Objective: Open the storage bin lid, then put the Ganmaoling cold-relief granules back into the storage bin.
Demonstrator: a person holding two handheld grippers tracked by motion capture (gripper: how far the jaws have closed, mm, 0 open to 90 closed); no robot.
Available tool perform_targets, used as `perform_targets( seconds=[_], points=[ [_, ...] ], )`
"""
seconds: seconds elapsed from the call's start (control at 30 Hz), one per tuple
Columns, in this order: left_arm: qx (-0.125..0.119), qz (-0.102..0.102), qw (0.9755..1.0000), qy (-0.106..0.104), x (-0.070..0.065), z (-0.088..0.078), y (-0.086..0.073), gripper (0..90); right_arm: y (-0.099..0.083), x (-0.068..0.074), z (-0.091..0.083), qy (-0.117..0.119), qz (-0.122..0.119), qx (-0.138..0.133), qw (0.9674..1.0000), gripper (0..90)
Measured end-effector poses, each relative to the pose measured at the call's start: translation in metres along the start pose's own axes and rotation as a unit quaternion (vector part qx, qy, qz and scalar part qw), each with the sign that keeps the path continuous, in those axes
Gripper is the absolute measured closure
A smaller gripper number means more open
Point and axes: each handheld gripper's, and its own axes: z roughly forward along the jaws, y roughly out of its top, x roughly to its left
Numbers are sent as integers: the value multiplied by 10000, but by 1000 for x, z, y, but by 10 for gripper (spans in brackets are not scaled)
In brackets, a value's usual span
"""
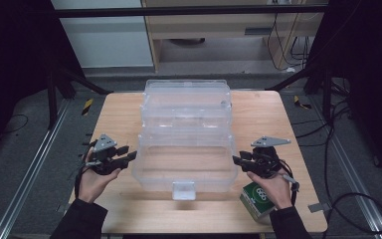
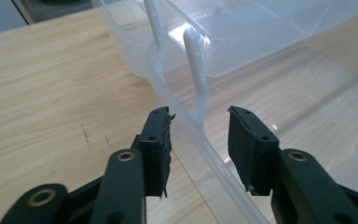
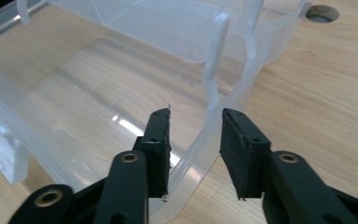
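— While we look down from the high view, where do we find the clear plastic box [image 1: 185, 149]?
— We see it in the middle of the desk [image 1: 124, 107], with its tiers stepped back toward the far edge and its lowest tray nearest us.
— And how do we hold our left gripper [image 1: 132, 158]?
— We have it at the tray's left wall. In the left gripper view its jaws stand apart on either side of that wall [image 2: 200, 135], and we see gaps at both pads.
— Our right gripper [image 1: 238, 160]?
— We straddle the right wall [image 3: 200, 140] the same way, jaws parted, nothing clamped.
— Anything else?
— We see a green carton [image 1: 256, 198] near the desk's near right corner, under our right hand [image 1: 273, 186].
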Motion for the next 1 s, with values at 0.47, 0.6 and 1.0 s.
perform_targets(
  seconds=[0.47, 0.6, 1.0],
  points=[
    [-80, -345, 9983, 460, 27, -5, -8, 439, 8, -3, -37, -261, -309, 688, 9968, 366],
    [5, -358, 9974, 626, 32, -5, -11, 423, 11, 0, -45, -253, -370, 885, 9951, 330],
    [67, -540, 9950, 832, 44, -5, -16, 391, 1, -1, -55, -401, -104, 1489, 9880, 217]
  ],
)
